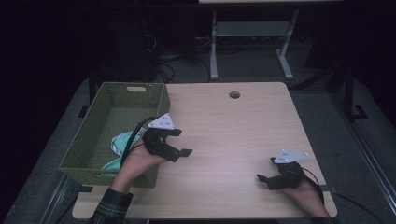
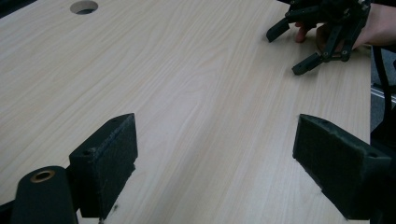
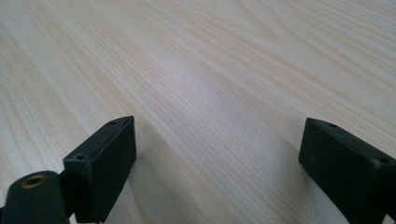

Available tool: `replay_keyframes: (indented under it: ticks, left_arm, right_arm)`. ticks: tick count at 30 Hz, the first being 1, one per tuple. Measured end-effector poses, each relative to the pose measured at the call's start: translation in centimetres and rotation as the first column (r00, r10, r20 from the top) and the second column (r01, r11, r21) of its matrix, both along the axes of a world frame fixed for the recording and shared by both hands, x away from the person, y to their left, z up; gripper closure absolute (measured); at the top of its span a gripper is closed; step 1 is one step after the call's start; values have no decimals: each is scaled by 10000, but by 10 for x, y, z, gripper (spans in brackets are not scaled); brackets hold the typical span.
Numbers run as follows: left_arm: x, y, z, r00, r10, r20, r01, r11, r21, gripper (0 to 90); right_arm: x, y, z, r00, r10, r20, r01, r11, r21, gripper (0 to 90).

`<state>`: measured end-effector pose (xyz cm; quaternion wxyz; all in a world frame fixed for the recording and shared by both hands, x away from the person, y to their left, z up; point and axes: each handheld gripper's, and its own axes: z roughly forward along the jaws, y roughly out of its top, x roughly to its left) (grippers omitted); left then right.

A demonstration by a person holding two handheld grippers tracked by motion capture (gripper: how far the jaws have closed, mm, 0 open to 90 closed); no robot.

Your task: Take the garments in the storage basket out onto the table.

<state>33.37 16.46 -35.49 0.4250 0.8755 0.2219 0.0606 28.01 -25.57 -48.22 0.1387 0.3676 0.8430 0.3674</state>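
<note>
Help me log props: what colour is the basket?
Olive green basket, clearest in the high view.

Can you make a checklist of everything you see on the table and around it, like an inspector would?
Surface: pale wooden table, round hole near its far edge.
Job's things: green woven basket at the left edge; a pale teal and white cloth lies inside.
Clutter: nothing seen.
Grippers: left gripper open, beside the basket; right gripper open, low at the near right corner. Both empty.
Cables: a black cable trails from the left gripper.
Surroundings: dark room, white desk frame behind, loose wires on the floor.
</note>
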Motion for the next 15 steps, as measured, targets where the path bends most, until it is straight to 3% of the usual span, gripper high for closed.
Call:
replay_keyframes:
  ticks: [15]
  left_arm:
    - [-1,16,1,9996,287,37,-287,9995,91,134]
  right_arm:
    - [0,0,0,10000,19,8,-19,10000,-28,109]
